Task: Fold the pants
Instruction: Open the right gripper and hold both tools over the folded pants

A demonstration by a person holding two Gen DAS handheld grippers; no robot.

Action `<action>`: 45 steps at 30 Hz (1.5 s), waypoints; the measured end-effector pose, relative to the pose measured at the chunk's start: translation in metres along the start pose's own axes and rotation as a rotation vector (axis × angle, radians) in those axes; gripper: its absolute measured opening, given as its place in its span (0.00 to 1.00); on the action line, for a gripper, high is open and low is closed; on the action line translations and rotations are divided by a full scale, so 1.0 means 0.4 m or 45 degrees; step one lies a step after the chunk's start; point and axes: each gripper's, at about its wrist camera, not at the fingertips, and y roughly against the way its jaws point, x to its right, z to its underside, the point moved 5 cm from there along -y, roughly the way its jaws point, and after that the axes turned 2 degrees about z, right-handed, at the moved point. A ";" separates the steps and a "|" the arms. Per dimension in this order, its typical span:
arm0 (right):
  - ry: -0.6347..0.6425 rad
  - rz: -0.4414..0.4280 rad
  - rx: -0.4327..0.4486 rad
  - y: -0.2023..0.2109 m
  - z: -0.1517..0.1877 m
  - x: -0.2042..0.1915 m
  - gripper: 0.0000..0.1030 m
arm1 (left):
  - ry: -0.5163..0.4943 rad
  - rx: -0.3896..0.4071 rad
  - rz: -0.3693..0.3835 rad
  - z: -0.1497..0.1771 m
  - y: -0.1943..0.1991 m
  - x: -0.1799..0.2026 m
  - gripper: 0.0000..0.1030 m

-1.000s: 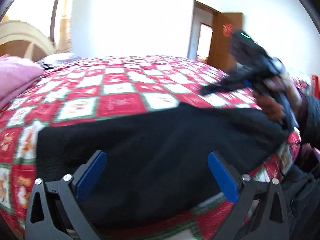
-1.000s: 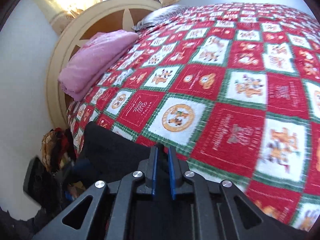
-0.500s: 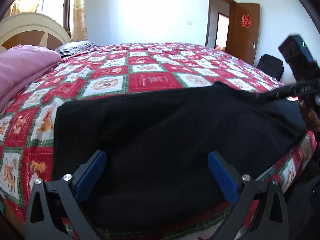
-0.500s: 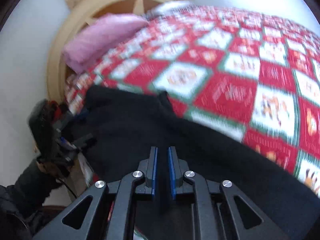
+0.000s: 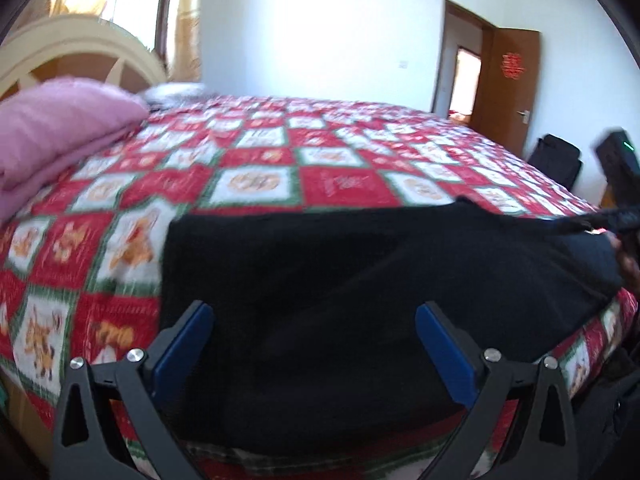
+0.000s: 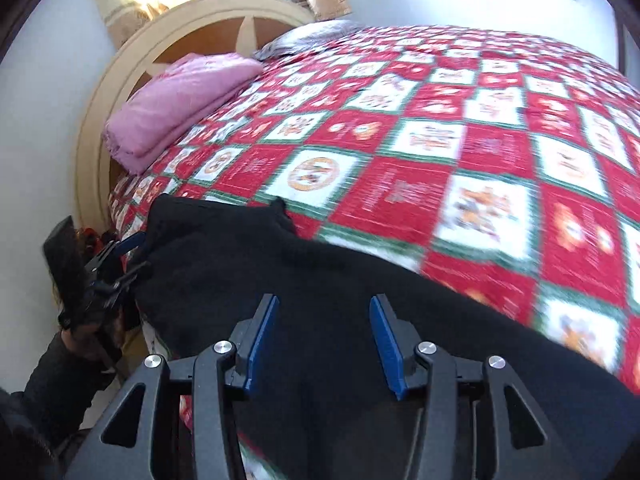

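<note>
The black pants (image 5: 340,288) lie flat along the near edge of the bed; they also show in the right wrist view (image 6: 320,300). My left gripper (image 5: 314,344) is open wide and empty, just above the pants near their left end. My right gripper (image 6: 322,334) is open and empty above the pants' other end. The right gripper shows at the far right of the left wrist view (image 5: 600,222), at the cloth's edge. The left gripper shows at the far left of the right wrist view (image 6: 128,256).
The bed carries a red, white and green patchwork quilt (image 5: 340,168). A folded pink blanket (image 5: 56,128) lies by the cream headboard (image 6: 132,68). A grey pillow (image 6: 312,36) sits farther back. A brown door (image 5: 512,84) and a black bag (image 5: 556,160) stand at the right.
My right gripper has opened and let go of the pants, which now lie flat. The left gripper stays open and has shifted slightly over the cloth.
</note>
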 end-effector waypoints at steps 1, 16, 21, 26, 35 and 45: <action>-0.016 0.014 -0.018 0.013 0.023 0.014 0.48 | 0.003 0.005 -0.005 0.003 -0.002 -0.004 1.00; 0.111 0.372 0.022 0.122 0.153 0.067 0.49 | 0.056 -0.003 -0.065 -0.059 0.013 0.019 1.00; 0.090 0.473 -0.068 0.101 0.198 0.133 0.50 | 0.049 -0.076 -0.122 -0.018 -0.043 0.013 1.00; 0.093 0.445 -0.019 0.104 0.205 0.140 0.51 | -0.023 -0.070 -0.179 -0.015 -0.049 0.026 1.00; 0.090 0.474 -0.018 0.151 0.221 0.139 0.52 | 0.077 -0.055 -0.162 -0.070 -0.009 0.051 1.00; 0.090 0.537 -0.065 0.167 0.260 0.197 0.54 | 0.057 -0.160 -0.108 -0.058 -0.102 0.159 1.00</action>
